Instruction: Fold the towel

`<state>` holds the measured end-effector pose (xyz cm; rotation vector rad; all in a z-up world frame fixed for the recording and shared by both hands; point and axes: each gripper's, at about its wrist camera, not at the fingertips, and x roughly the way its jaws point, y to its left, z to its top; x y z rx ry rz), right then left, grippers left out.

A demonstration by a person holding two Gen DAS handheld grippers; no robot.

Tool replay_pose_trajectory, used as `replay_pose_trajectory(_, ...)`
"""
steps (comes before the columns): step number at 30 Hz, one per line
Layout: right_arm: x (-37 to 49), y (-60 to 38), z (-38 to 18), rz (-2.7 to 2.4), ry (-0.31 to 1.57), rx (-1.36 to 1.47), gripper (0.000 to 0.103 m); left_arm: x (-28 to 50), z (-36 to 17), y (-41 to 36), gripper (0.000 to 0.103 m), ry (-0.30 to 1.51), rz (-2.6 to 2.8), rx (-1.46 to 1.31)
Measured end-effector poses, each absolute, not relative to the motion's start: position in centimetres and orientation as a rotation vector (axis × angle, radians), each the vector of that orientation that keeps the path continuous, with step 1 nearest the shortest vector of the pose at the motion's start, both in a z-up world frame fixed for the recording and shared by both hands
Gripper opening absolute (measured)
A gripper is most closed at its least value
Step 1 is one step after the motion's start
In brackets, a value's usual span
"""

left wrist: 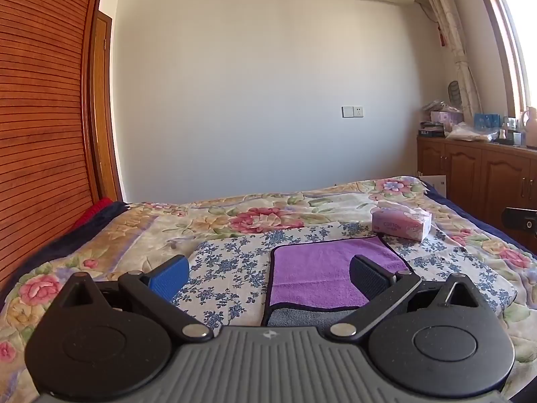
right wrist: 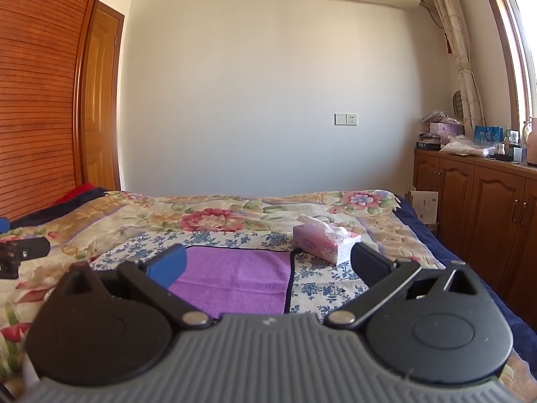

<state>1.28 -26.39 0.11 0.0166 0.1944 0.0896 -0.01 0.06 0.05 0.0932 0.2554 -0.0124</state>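
A purple towel [left wrist: 322, 268] with a dark hem lies flat on a blue-flowered cloth [left wrist: 231, 268] on the bed. Its near edge shows a grey underside [left wrist: 302, 317]. My left gripper [left wrist: 268, 273] is open and empty, above the towel's near left part, with its left finger over the cloth. In the right wrist view the towel [right wrist: 235, 278] lies ahead. My right gripper [right wrist: 268, 265] is open and empty above the towel's near right part.
A pink tissue box [left wrist: 401, 225] stands on the bed beyond the towel's far right corner; it also shows in the right wrist view [right wrist: 324, 243]. A floral quilt [left wrist: 100, 245] covers the bed. A wooden wardrobe [left wrist: 40, 117] stands left, wooden cabinets [right wrist: 486, 208] right.
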Motion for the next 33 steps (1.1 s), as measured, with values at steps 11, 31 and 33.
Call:
replay_pose_trajectory(11,1.22,-26.34,0.06,0.090,0.194,0.016,0.103,0.00,0.01,0.01,0.103,0.254,-0.011,0.095)
replay_pose_trajectory(31,1.19,-26.15,0.06,0.090,0.194,0.013,0.103,-0.17,0.49,0.00,0.103,0.254,-0.011,0.093)
replay_pose_trajectory(33,1.19,-26.14,0.08,0.090,0.195,0.014,0.103,-0.16,0.55,-0.01,0.103,0.255,-0.011,0.093)
